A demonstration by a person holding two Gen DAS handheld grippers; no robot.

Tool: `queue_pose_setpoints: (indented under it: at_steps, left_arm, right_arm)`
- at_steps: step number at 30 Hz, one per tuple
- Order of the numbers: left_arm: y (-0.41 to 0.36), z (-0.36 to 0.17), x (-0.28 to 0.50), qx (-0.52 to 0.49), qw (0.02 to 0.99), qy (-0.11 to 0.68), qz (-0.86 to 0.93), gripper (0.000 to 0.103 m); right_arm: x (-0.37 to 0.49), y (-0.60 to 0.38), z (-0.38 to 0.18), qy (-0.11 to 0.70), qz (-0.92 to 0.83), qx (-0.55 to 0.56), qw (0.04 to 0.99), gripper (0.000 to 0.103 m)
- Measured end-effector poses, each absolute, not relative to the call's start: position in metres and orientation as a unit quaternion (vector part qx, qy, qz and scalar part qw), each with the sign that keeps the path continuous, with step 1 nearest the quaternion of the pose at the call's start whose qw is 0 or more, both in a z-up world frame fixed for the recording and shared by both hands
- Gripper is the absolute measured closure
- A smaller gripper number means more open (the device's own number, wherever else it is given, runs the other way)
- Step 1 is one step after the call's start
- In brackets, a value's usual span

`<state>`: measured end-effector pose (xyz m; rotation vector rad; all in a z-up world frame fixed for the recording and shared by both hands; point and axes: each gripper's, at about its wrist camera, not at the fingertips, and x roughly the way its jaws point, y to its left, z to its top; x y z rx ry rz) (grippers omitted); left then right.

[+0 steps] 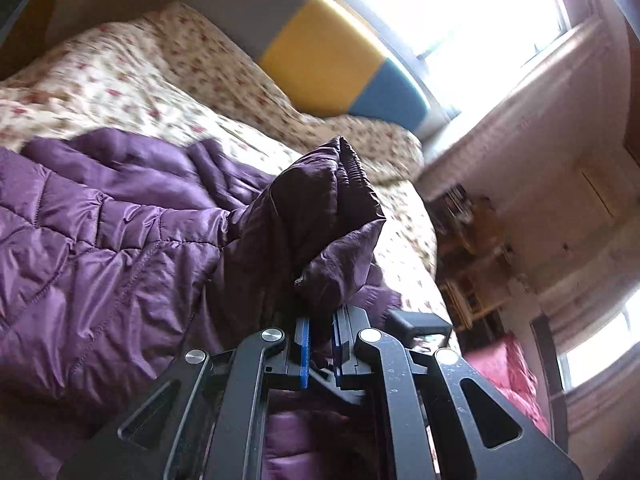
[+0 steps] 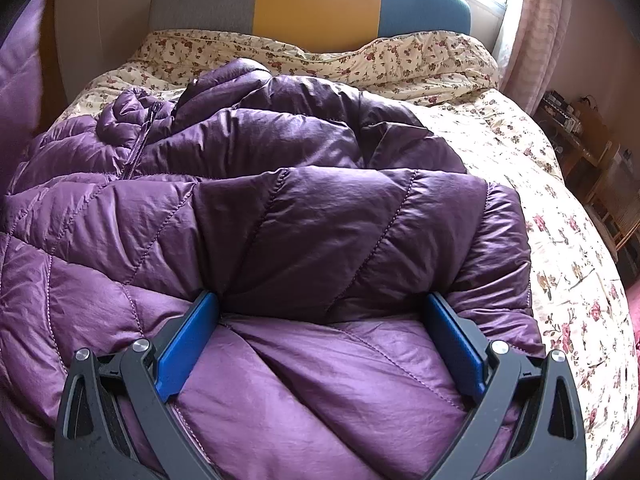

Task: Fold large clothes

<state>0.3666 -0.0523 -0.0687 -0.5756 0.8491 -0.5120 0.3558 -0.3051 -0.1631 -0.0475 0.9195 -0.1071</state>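
left gripper (image 1: 320, 344): fingers clamped on purple jacket's cuff (image 1: 348, 168), lifting sleeve for folding | right gripper (image 2: 320, 344): fingers wide, pinning purple jacket (image 2: 320, 216) on bed (image 2: 560, 240), headboard (image 2: 316, 0) at 12 o'clock

1. The quilted puffer jacket (image 2: 304, 220) is glossy purple.
2. The bedspread (image 2: 520, 184) at right of frame is cream with small red flowers.
3. The headboard (image 2: 316, 0), top of frame, runs grey, yellow, blue.
4. The gripper pads (image 2: 188, 344) are blue on black.
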Motion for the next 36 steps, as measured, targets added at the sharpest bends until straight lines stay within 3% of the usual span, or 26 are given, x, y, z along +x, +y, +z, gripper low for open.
queue_pose_setpoints:
  at_steps: [8,9,11,13,14,23,28,33,36]
  left_arm:
    - [-0.084,-0.098,0.383,-0.273,0.812,0.436,-0.275,0.095]
    - [-0.082,-0.100,0.385,-0.274,0.810,0.440,-0.273,0.092]
    - [-0.079,-0.105,0.390,-0.280,0.804,0.446,-0.275,0.076]
    - [-0.078,-0.102,0.387,-0.282,0.806,0.443,-0.273,0.051]
    - [-0.077,-0.099,0.385,-0.284,0.806,0.442,-0.273,0.049]
    - [-0.010,-0.089,0.353,-0.255,0.855,0.410,-0.191,0.049]
    - [0.043,-0.096,0.338,-0.246,0.875,0.400,-0.119,0.049]
    - [0.068,-0.102,0.335,-0.230,0.881,0.401,-0.094,0.049]
    - [0.070,-0.102,0.334,-0.226,0.883,0.400,-0.092,0.049]
  right_arm:
    - [0.355,-0.306,-0.163,0.443,-0.050,-0.022,0.895,0.003]
    - [0.356,-0.306,-0.163,0.443,-0.050,-0.022,0.895,0.003]
    - [0.355,-0.306,-0.163,0.443,-0.050,-0.022,0.895,0.003]
    - [0.355,-0.306,-0.163,0.443,-0.050,-0.022,0.895,0.003]
    - [0.355,-0.306,-0.163,0.443,-0.050,-0.023,0.895,0.003]
    - [0.354,-0.306,-0.159,0.444,-0.052,-0.025,0.894,0.004]
    - [0.345,-0.309,-0.141,0.437,-0.055,-0.039,0.897,0.018]
    - [0.328,-0.325,-0.120,0.428,-0.076,-0.042,0.899,0.025]
    - [0.319,-0.340,-0.097,0.415,-0.072,0.010,0.907,0.028]
